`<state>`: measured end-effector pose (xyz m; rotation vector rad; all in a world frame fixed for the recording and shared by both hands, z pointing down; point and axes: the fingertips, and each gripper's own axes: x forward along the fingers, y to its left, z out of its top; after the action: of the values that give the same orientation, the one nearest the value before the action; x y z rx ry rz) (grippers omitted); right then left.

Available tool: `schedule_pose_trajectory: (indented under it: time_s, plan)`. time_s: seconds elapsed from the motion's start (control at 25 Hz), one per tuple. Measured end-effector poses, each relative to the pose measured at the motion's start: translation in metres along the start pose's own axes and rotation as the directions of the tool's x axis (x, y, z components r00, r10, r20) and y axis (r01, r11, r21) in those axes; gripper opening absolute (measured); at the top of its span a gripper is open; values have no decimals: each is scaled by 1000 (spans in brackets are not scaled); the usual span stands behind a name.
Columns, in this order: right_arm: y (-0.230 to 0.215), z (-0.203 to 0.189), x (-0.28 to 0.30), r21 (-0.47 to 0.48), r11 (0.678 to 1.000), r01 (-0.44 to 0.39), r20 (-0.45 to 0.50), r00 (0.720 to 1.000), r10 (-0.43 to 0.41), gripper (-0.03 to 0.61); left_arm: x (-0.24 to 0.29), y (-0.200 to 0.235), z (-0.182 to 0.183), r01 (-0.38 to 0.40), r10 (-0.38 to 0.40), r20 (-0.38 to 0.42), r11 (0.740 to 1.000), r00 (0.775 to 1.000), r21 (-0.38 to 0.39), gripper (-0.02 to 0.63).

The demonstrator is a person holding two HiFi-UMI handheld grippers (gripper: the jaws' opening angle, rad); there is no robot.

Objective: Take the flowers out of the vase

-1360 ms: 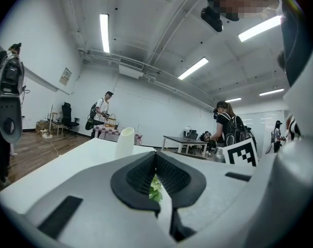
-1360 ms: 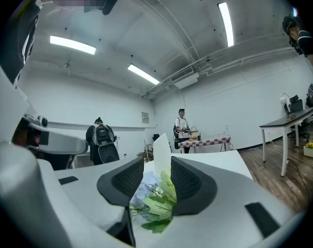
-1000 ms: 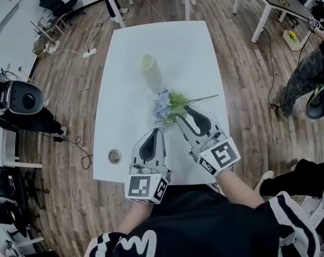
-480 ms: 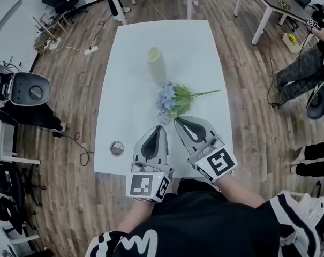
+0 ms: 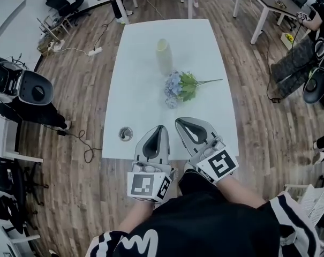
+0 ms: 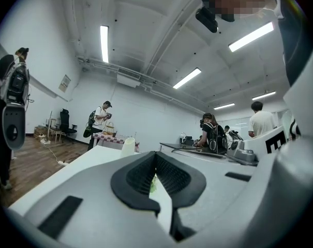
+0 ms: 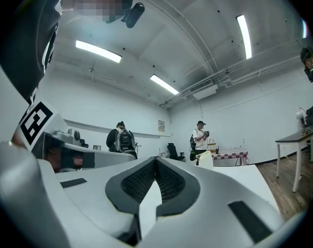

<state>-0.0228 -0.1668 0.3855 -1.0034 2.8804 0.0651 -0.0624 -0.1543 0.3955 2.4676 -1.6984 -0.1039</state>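
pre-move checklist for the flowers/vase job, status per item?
1. Flowers out of the vase: ok, they lie flat on the table, apart from it.
2. Vase upright: ok.
3. Left gripper empty: ok, jaws together with nothing between them.
4. Right gripper empty: ok, jaws together, nothing held.
5. Grippers clear of the flowers: ok, both sit at the table's near edge, short of the blooms.
6. Small round object beside the left gripper: cannot tell what it is; it lies apart from both grippers.
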Motion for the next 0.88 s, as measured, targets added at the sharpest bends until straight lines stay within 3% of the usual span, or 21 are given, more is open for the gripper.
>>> schedule_pose_trajectory:
  time_s: [0.56,0.88]
  plan:
    - [149,26,-64,-5,998,60,63,996,-60,17,-155,-14,9,49,-49,27,998,998,31,5]
    - [190,31,-91,-26,996,81,67,995,-80,17,-199,-29,0,78,-79,17,996,997,41,5]
